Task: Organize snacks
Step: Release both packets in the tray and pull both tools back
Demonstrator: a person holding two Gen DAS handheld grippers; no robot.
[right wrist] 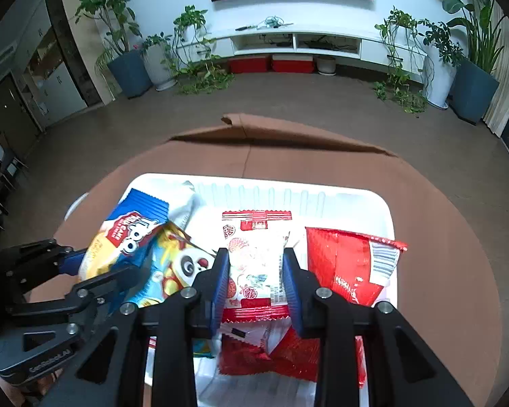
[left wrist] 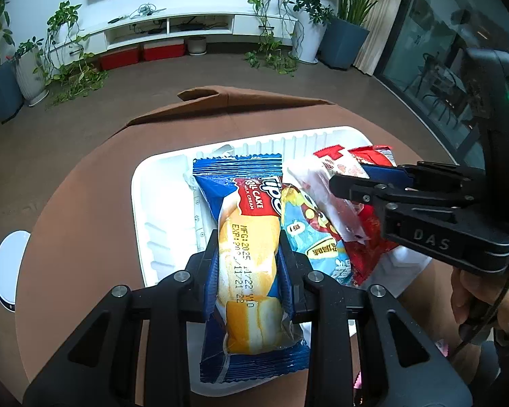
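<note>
A white tray [left wrist: 159, 210] sits on a brown round table [left wrist: 85, 176] and holds several snack packs. My left gripper [left wrist: 249, 254] is shut on a blue Tipo roll cake pack [left wrist: 246, 237] over the tray's left part. My right gripper [right wrist: 256, 268] is shut on a white and red snack pack [right wrist: 254, 261] over the tray [right wrist: 356, 200]. The right gripper also shows in the left wrist view [left wrist: 366, 186], holding that pack [left wrist: 325, 190]. A light blue panda pack [right wrist: 173, 268] lies between the two. A red pack [right wrist: 346, 264] lies right of it.
A white round object [left wrist: 8, 264] lies at the table's left edge. A folded brown cloth ridge [right wrist: 254, 132] runs along the table's far side. Beyond are the floor, potted plants [right wrist: 129, 64] and a white TV cabinet [right wrist: 305, 44].
</note>
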